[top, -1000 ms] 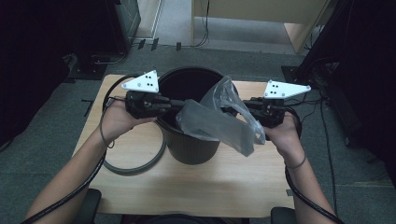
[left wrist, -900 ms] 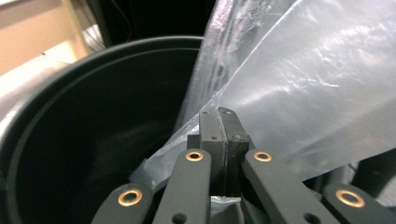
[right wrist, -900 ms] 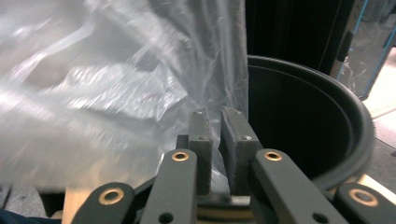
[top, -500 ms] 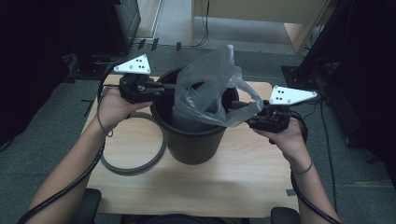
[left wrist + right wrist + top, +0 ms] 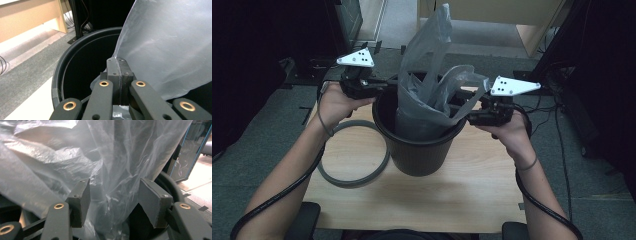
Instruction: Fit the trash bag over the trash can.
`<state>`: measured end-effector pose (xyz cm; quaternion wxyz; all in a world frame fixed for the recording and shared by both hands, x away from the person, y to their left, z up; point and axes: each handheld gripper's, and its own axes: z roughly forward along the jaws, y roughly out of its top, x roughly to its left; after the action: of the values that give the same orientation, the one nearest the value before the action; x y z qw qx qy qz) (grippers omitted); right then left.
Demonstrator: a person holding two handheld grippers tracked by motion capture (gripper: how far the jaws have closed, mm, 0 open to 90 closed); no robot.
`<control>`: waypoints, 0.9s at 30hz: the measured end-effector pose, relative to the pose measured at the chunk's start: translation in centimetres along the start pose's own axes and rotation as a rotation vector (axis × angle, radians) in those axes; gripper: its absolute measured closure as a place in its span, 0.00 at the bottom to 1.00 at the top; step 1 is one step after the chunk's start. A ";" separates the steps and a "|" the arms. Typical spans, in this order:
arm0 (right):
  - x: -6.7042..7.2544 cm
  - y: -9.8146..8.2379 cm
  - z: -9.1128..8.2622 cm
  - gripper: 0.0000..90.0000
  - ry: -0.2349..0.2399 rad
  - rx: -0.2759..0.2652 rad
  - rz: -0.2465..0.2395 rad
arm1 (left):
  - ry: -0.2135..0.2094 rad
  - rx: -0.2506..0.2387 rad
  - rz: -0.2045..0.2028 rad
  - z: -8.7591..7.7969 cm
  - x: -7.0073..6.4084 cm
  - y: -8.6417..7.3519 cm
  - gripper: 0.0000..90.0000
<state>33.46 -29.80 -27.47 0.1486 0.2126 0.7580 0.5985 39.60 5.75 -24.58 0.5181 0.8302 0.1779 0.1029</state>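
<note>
A black bin (image 5: 417, 150) stands in the middle of the wooden table (image 5: 462, 200). A grey translucent plastic bag (image 5: 424, 65) rises out of it, its top standing tall above the rim. At the bin's left rim my left gripper (image 5: 384, 85) is shut on the bag's edge; in the left gripper view the jaws (image 5: 117, 65) are pressed together on the bag (image 5: 165, 50) over the bin (image 5: 75, 65). My right gripper (image 5: 464, 111) is at the right rim; its jaws (image 5: 113, 195) have just been opening, and loose bag film (image 5: 62, 157) hangs between the parted pads.
A grey ring (image 5: 354, 177) lies on the table left of the bin, under the left forearm. Dark cabinets and floor cables surround the table, and a light wooden desk (image 5: 492, 20) stands behind it. Bare tabletop lies in front of the bin.
The right gripper's jaws have parted and let the bag go. The bag, earlier stretched between both grippers, now stands up tall. The left hand has shifted toward the far side.
</note>
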 end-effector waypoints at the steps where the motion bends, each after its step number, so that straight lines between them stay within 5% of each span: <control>1: -0.5 0.3 0.6 0.43 0.006 0.000 0.007 | -0.002 0.001 0.000 0.1 0.1 0.1 1.00; 9: -2.2 1.4 3.0 0.33 0.008 0.015 -0.005 | -0.002 0.008 0.003 0.5 0.4 0.5 1.00; 15: -3.2 1.8 3.2 0.29 -0.035 0.031 -0.012 | 0.001 0.006 0.008 0.2 0.5 0.5 1.00; 20: -4.0 1.6 2.9 0.29 -0.010 0.032 0.022 | 0.003 0.002 -0.012 -0.1 1.0 0.5 1.00; 23: -4.1 1.8 3.2 0.37 0.045 0.001 0.043 | 0.004 0.006 -0.017 0.2 1.2 0.6 1.00; 27: -3.4 2.0 3.8 0.78 0.120 -0.021 0.049 | 0.005 0.007 -0.017 0.6 1.3 0.8 1.00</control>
<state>38.48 -27.93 -26.54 0.0906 0.1934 0.7538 0.6214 41.16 5.47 -24.12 0.5156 0.8302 0.1867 0.1001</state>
